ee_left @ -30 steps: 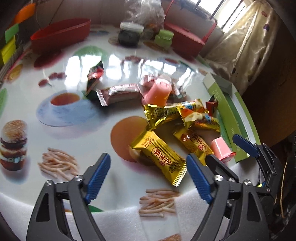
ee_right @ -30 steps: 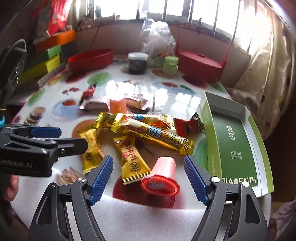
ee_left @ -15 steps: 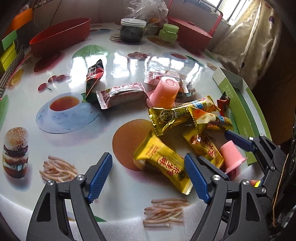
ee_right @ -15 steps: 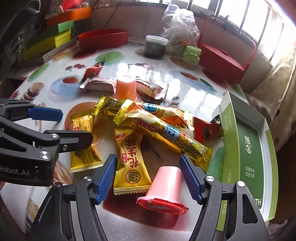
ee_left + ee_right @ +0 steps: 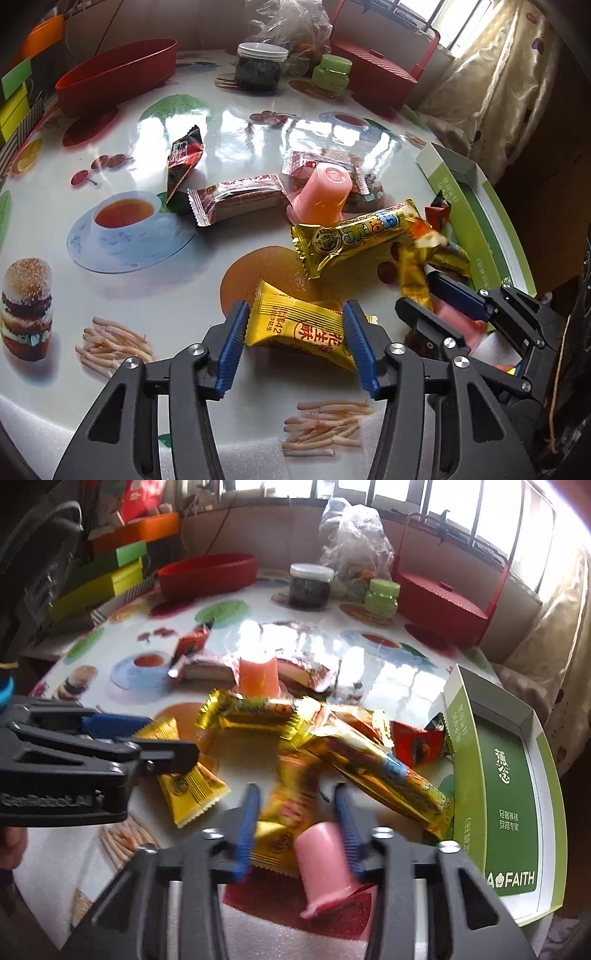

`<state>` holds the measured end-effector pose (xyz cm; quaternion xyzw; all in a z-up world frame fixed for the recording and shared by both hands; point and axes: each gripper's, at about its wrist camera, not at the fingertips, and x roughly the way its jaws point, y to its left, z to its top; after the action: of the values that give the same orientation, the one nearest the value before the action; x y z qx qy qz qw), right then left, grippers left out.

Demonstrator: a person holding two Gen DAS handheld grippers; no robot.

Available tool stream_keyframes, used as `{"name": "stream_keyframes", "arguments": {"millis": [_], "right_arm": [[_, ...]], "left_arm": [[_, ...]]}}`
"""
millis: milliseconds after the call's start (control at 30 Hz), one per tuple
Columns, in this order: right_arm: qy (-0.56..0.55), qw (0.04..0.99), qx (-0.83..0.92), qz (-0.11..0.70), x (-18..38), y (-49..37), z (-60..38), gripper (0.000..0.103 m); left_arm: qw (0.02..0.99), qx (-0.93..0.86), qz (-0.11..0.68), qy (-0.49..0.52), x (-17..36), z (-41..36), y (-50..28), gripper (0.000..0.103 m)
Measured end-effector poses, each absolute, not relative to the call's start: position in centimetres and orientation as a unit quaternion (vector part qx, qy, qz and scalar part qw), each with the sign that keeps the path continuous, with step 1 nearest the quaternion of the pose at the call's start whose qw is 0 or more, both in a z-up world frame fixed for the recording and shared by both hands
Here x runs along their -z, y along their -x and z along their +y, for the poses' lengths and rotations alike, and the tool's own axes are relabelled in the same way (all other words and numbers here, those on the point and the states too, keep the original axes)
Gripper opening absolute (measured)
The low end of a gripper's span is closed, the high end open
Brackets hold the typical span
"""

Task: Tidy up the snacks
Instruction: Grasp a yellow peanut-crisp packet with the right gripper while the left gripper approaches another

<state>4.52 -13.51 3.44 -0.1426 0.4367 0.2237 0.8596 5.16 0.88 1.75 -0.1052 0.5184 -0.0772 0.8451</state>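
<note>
Green cardboard, the open box (image 5: 511,786), lies off to the right of the right gripper (image 5: 297,834), the likely place for the snacks. Between the left gripper (image 5: 295,345) fingers sits the yellow peanut candy packet (image 5: 299,330), its long axis running across from pad to pad, so the narrowed jaws meet its ends and appear to be just touching them. Smaller, the pink jelly cup (image 5: 323,860) lies on its side against the right gripper's right pad, lid end nearest the camera; those jaws stand narrow too, the left pad apart from the cup.
</note>
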Motion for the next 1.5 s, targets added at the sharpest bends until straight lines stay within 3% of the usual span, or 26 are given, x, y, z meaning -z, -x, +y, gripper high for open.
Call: {"name": "stream_keyframes", "arguments": {"millis": [467,700,767,900,1033,1133,1200,1233,1267,1500], "right_arm": [[0.081,0.854,-0.246,0.451,-3.5,-3.8,-13.9,0.026],[0.092,0.850,-0.253,0.453,-3.3,-3.2,-12.4,0.027],[0.101,0.851,-0.242,0.454,-3.1,-3.2,-12.2,0.036],[0.115,0.857,-0.217,0.453,-2.9,-3.6,-12.4,0.041],[0.135,0.859,-0.209,0.448,-2.4,-3.8,-12.1,0.052],[0.133,0.858,-0.214,0.448,-2.3,-4.1,-12.1,0.052],[0.126,0.856,-0.217,0.453,-2.3,-4.1,-12.2,0.047],[0.114,0.852,-0.231,0.457,-2.3,-4.1,-12.3,0.033],[0.108,0.850,-0.238,0.458,-2.4,-4.0,-12.2,0.029],[0.103,0.839,-0.274,0.459,-2.6,-3.1,-10.8,0.022]], "left_arm": [[0.848,0.085,0.519,0.068,-2.2,2.7,-5.2,0.049],[0.834,0.082,0.534,0.110,-2.0,3.8,-4.7,0.049],[0.830,0.087,0.538,0.120,-2.0,3.8,-4.4,0.049],[0.822,0.080,0.544,0.148,-1.8,4.2,-3.6,0.049],[0.817,0.084,0.545,0.167,-1.8,4.1,-3.1,0.049],[0.808,0.098,0.552,0.181,-1.6,3.9,-2.9,0.049],[0.804,0.101,0.558,0.178,-1.5,3.7,-2.6,0.049],[0.804,0.100,0.559,0.174,-1.5,3.8,-2.4,0.049],[0.806,0.098,0.557,0.174,-1.5,4.0,-2.3,0.049],[0.811,0.089,0.552,0.174,-1.5,5.1,-3.0,0.049]]}}
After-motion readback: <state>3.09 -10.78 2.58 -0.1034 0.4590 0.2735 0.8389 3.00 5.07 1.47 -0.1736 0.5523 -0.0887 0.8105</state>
